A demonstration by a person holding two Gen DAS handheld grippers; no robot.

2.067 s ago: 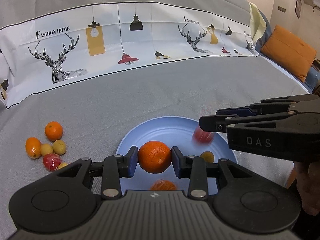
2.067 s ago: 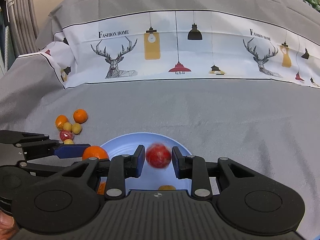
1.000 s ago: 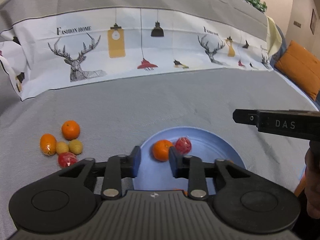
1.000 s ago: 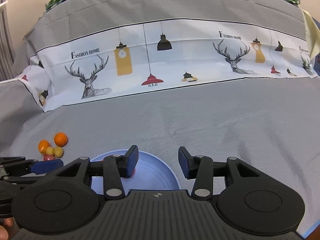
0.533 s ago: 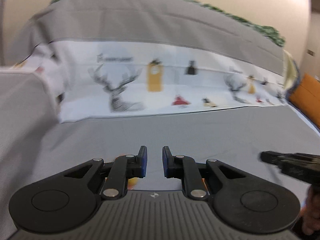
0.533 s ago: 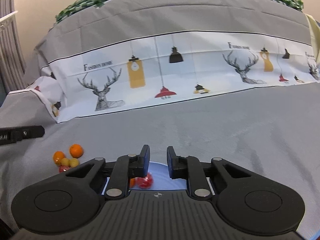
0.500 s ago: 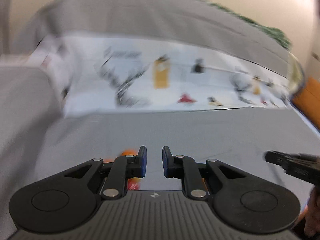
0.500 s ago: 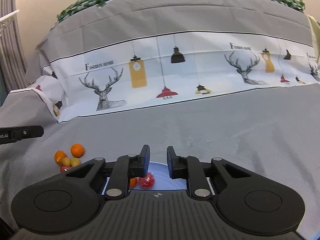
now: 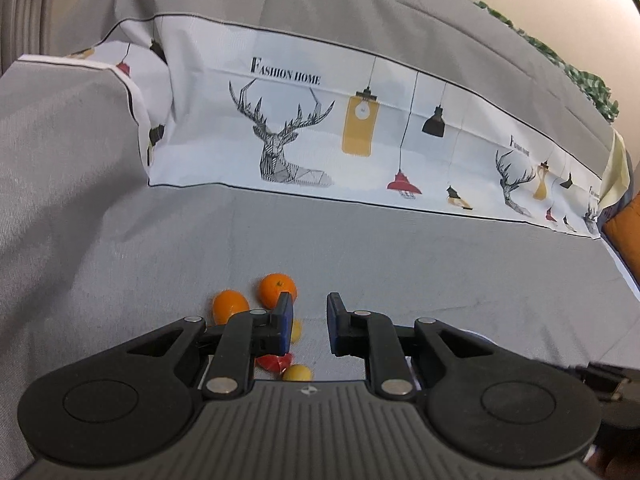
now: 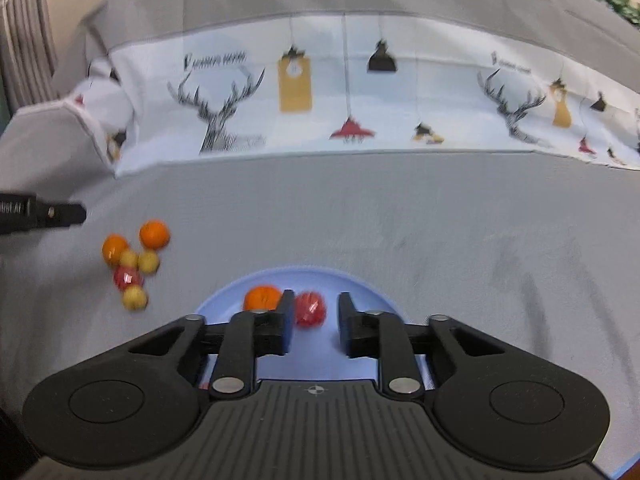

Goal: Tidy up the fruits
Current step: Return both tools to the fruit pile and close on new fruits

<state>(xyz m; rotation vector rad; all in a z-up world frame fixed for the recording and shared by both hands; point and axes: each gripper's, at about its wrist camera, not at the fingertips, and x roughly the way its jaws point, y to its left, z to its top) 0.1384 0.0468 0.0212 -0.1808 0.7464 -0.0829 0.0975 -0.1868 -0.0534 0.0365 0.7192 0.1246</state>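
Note:
A blue plate [image 10: 360, 280] lies on the grey cloth and holds an orange [image 10: 262, 297] and a red fruit [image 10: 310, 309]. My right gripper [image 10: 312, 322] hovers over the plate, open and empty. To the left lies a cluster of loose fruit: two oranges [image 10: 154, 234], small yellow fruits [image 10: 148, 261] and a red one [image 10: 127, 277]. My left gripper [image 9: 309, 326] is open and empty just above this cluster, with an orange [image 9: 276, 290], a second orange [image 9: 230, 306], a red fruit [image 9: 276, 361] and a yellow fruit [image 9: 297, 372] under its fingers. Its tip [image 10: 60, 213] shows at the left edge of the right wrist view.
A grey sofa cover with a white printed band of deer and lamps [image 9: 360, 140] rises behind the fruit. An orange cushion [image 9: 624, 236] sits at the far right. The sofa arm [image 9: 60, 140] rises on the left.
My left gripper has swung left from the plate to above the loose fruit cluster and opened a little. My right gripper has opened wider and dropped closer over the plate.

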